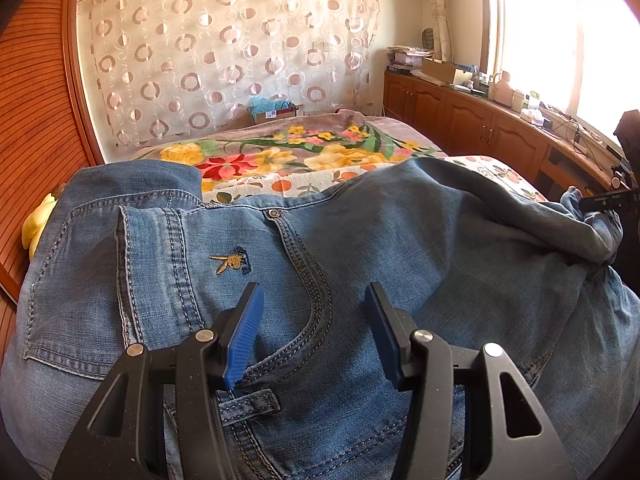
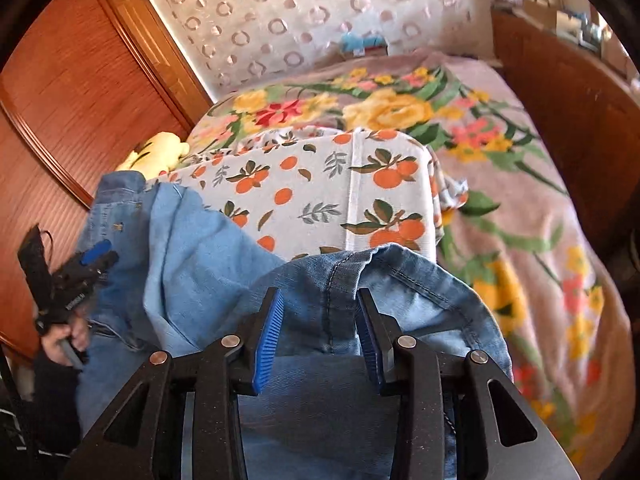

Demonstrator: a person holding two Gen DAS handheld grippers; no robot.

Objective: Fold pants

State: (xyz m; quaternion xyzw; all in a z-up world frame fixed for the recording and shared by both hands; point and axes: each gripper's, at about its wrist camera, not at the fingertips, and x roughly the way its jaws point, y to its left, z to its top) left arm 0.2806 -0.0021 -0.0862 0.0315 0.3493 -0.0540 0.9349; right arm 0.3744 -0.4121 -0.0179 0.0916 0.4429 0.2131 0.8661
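Observation:
Blue denim pants (image 1: 360, 248) lie across the bed, waistband and back pocket to the left, legs running right. My left gripper (image 1: 314, 300) hovers open just above the seat area, near a curved seam and a small embroidered bee (image 1: 232, 261). In the right wrist view the pants (image 2: 200, 256) are bunched, and my right gripper (image 2: 318, 300) has its jaws open around a hem fold of the leg (image 2: 340, 280), with denim lying between the blue pads. The left gripper also shows in that view (image 2: 94, 254) at the far left, held in a hand.
The bed carries a floral blanket (image 2: 520, 184) and an orange-print sheet (image 2: 320, 184). A yellow soft toy (image 2: 160, 148) lies by the wooden wardrobe (image 1: 36, 120). Wooden cabinets (image 1: 460, 120) with clutter run under the window on the right. A patterned curtain (image 1: 224, 48) hangs behind.

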